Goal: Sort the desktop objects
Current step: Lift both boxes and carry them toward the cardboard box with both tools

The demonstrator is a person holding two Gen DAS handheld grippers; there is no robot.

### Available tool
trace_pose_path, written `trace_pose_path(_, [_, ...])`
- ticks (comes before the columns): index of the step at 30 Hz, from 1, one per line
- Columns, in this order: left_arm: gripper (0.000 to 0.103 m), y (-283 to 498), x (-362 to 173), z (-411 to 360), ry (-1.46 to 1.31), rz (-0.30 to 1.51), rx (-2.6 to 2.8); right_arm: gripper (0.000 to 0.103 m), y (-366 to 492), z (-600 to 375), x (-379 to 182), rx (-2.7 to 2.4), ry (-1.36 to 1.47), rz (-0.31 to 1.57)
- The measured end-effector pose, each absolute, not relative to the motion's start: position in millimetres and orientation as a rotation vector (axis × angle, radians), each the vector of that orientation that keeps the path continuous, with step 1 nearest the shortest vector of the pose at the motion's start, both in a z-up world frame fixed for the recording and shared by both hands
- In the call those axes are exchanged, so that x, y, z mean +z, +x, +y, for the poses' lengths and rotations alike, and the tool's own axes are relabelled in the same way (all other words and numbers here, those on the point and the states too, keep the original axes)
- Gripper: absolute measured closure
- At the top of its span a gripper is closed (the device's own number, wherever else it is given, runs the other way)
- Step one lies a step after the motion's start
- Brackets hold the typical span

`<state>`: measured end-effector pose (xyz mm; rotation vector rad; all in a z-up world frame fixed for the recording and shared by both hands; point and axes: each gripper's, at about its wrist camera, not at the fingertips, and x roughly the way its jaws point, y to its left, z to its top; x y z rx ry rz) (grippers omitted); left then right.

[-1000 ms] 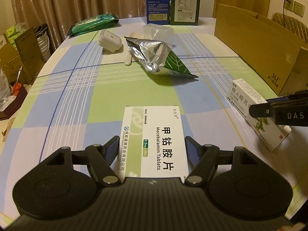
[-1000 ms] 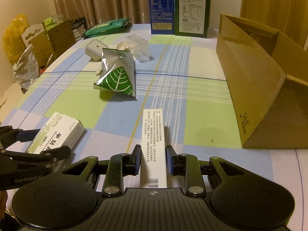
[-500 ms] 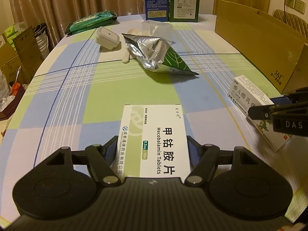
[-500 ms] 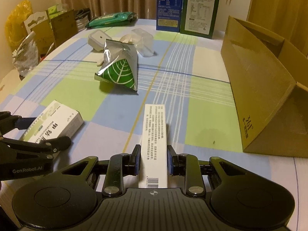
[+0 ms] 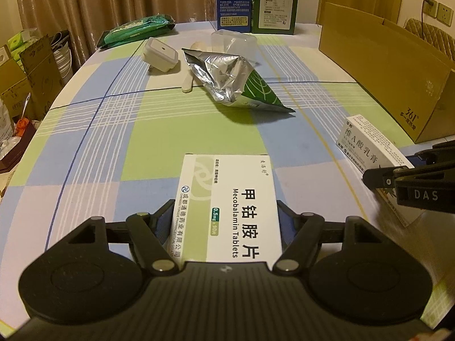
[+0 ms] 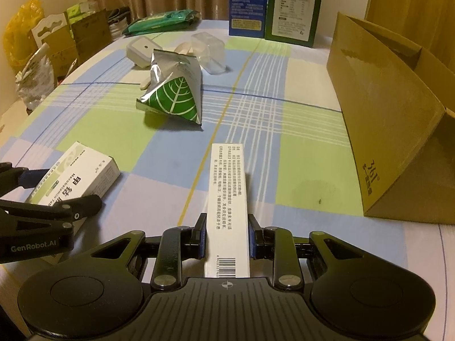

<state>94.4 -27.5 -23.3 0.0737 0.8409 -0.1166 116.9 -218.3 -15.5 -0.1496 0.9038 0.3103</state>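
My left gripper (image 5: 226, 213) is shut on a white and green tablet box (image 5: 227, 204), held flat just above the checked tablecloth; the same tablet box (image 6: 76, 179) shows at the left of the right wrist view. My right gripper (image 6: 226, 236) is shut on a narrow white ointment box (image 6: 227, 199), gripped on its long sides; that ointment box (image 5: 369, 150) appears at the right of the left wrist view. An open silver and green foil pouch (image 5: 236, 82) lies mid-table. A tan cardboard box (image 6: 392, 108) stands open at the right.
Behind the pouch lie a white charger plug (image 5: 160, 54), a clear plastic cup (image 5: 233, 42) on its side and a pale spoon (image 5: 188, 81). A green wipes pack (image 5: 136, 28) and two tall cartons (image 5: 256, 0) stand at the far edge. Boxes and bags crowd the floor at left.
Both held boxes sit a little higher over the cloth than a second ago; the right gripper has shifted slightly. Both grips are unchanged.
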Motion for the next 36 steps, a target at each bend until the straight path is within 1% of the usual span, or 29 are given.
trace_pose_path(7, [0.036,94,-22,-29,0.087,0.842,-0.113,0.080,115,-216,-15,0.312,-0.171,0.891])
trace_pose_path(12, [0.036,93,-22,-29,0.089,0.846,-0.115,0.080,113,-217,-8,0.307,-0.157,0.847])
trace_pose_path(36, [0.036,88,-9,-34,0.073,0.827,-0.133,0.080,112,-217,1,0.315,-0.121,0.818])
